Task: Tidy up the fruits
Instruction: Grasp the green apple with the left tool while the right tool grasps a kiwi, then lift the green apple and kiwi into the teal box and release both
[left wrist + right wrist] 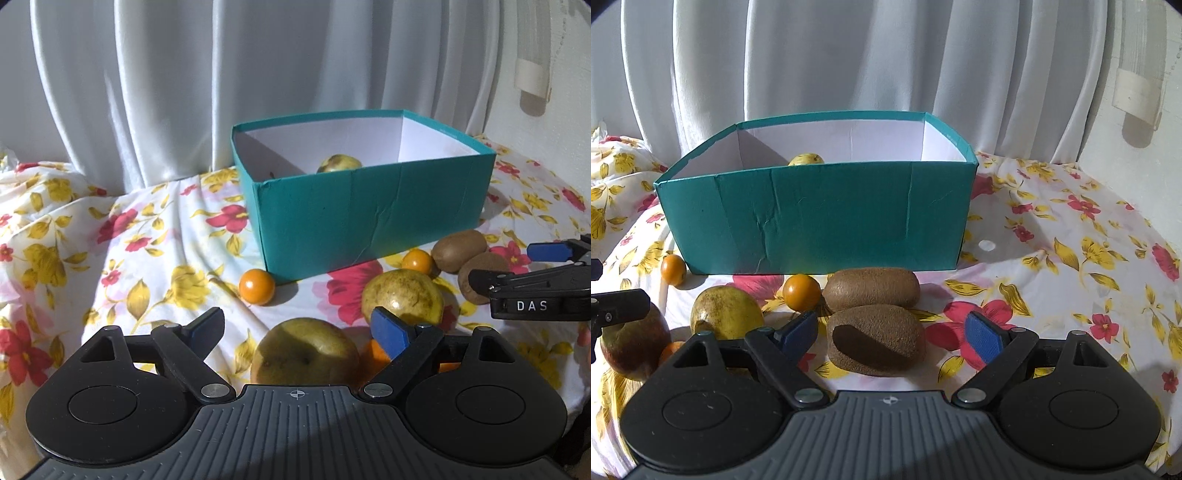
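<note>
Curtain (184, 74) hangs behind floral tablecloth (147, 240).

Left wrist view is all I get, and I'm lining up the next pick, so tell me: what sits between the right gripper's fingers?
Observer: The near kiwi lies between the open fingers of the right gripper; it is not clamped.
Operator: Is there a second kiwi clear of it?
Observer: The far kiwi lies just behind the near one, lengthwise along the teal box front; whether the two touch I cannot tell.
Operator: Anything right of the box?
Observer: Only the flowered cloth with a small white round spot on it.
</note>
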Demonstrator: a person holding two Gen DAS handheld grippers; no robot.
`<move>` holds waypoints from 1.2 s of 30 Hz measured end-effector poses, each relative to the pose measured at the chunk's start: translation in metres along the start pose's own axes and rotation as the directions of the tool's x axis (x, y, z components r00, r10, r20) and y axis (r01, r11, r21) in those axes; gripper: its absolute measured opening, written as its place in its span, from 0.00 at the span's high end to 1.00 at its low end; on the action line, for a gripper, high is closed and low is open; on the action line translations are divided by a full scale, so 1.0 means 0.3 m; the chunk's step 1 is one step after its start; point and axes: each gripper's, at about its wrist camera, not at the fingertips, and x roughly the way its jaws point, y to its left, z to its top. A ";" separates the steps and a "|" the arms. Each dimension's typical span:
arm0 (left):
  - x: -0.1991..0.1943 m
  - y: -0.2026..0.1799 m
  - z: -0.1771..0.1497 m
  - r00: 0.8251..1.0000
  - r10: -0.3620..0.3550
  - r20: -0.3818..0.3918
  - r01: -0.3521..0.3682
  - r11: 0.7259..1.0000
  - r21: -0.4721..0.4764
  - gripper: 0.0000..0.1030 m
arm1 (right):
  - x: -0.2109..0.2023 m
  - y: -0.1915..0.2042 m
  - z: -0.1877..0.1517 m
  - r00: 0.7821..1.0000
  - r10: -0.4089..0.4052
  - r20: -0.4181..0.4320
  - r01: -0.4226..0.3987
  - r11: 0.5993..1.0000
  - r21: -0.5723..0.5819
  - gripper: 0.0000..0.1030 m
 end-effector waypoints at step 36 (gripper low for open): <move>0.168 0.062 -0.080 0.997 -0.020 -0.072 0.020 1.000 -0.004 0.26 | 0.124 0.002 -0.029 0.996 0.051 -0.067 -0.052 0.999 -0.012 0.33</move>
